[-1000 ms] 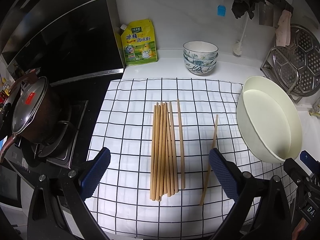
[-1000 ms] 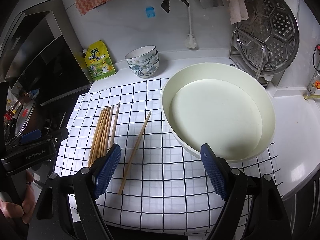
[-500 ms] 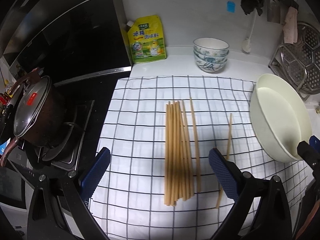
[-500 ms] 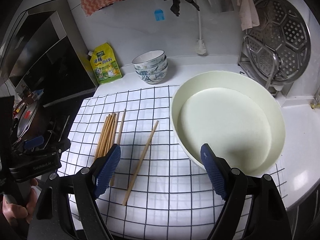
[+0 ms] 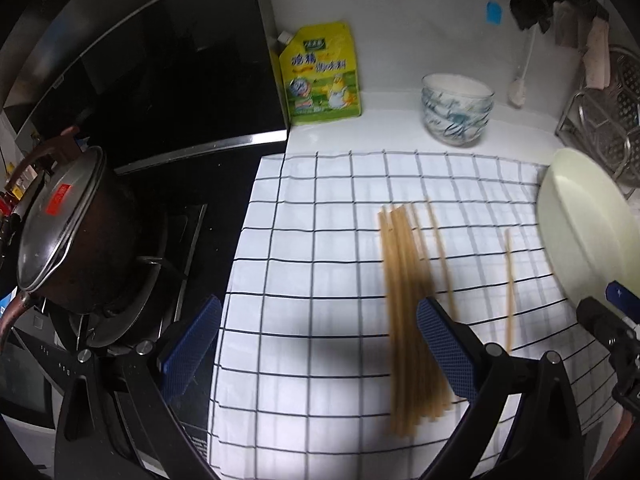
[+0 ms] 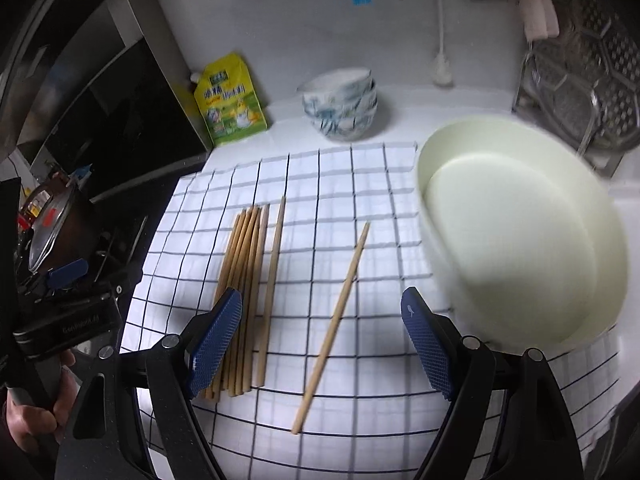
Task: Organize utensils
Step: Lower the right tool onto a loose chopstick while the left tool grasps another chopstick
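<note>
Right wrist view: you are holding the right tool [image 6: 322, 338] with its blue pads wide apart and gripping nothing, low in the frame, over a single chopstick [image 6: 334, 326] lying at centre on the checked cloth [image 6: 360, 184]. A bundle of chopsticks [image 6: 244, 276] is lying left of it; a cream basin [image 6: 516, 236] is sitting at right. Left wrist view: your left tool [image 5: 318, 350] is also gaping apart, empty, above the tabletop cloth at lower centre, bundle blurred behind its right pad.
</note>
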The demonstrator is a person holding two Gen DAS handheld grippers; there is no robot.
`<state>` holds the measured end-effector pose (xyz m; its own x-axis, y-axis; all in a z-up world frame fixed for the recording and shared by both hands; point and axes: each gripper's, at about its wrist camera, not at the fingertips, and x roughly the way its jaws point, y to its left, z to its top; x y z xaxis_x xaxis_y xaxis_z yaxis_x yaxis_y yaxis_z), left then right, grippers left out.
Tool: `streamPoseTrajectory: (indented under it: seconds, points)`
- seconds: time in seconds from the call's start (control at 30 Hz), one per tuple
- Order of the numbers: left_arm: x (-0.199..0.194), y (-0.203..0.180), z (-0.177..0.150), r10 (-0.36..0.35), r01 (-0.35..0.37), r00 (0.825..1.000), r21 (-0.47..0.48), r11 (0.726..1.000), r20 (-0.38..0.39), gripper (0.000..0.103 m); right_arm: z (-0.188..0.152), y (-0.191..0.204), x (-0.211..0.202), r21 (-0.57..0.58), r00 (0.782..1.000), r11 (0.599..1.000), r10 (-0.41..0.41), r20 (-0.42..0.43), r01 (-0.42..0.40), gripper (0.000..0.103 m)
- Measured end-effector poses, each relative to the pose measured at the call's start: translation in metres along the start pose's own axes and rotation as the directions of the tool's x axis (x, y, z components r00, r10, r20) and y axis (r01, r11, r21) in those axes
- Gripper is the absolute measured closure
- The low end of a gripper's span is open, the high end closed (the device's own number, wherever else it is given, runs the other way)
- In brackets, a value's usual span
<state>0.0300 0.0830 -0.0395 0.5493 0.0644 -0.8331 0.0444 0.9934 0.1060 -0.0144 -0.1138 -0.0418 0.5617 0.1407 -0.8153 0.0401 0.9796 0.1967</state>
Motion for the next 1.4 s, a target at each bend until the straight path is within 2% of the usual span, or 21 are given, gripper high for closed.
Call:
streamPoseTrajectory:
  seconds: [0.33,0.67,0.77,1.0,1.4]
  points:
    - [0.059,0.015,-0.014,-0.006,0.009,0.997,0.045,0.999,-0.079,0.006,-0.029,0.013,0.051,0.027,0.996,0.999,-0.038,-0.075,0.040,0.025]
    - [0.080,0.000,-0.020,-0.063,0.067,0.995,0.044,0.997,-0.072,0.006,-0.034,-0.011,0.082,0.067,0.983,0.985,-0.152,-0.100,0.159,0.025]
    - [0.087,-0.007,-0.024,-0.074,0.079,0.994,0.058,0.995,-0.084,0.006,-0.037,-0.018,0.090,0.086,0.981,0.982,-0.158,-0.115,0.168,0.025]
    - [0.099,-0.013,-0.031,-0.086,0.094,0.990,0.063,0.994,-0.114,0.006,-0.040,-0.009,0.097,0.028,0.969,0.974,-0.222,-0.111,0.226,0.025]
    - [0.101,-0.009,-0.034,-0.113,0.117,0.989,0.042,0.992,-0.093,0.005,-0.041,-0.008,0.097,0.014,0.964,0.969,-0.245,-0.105,0.248,0.025]
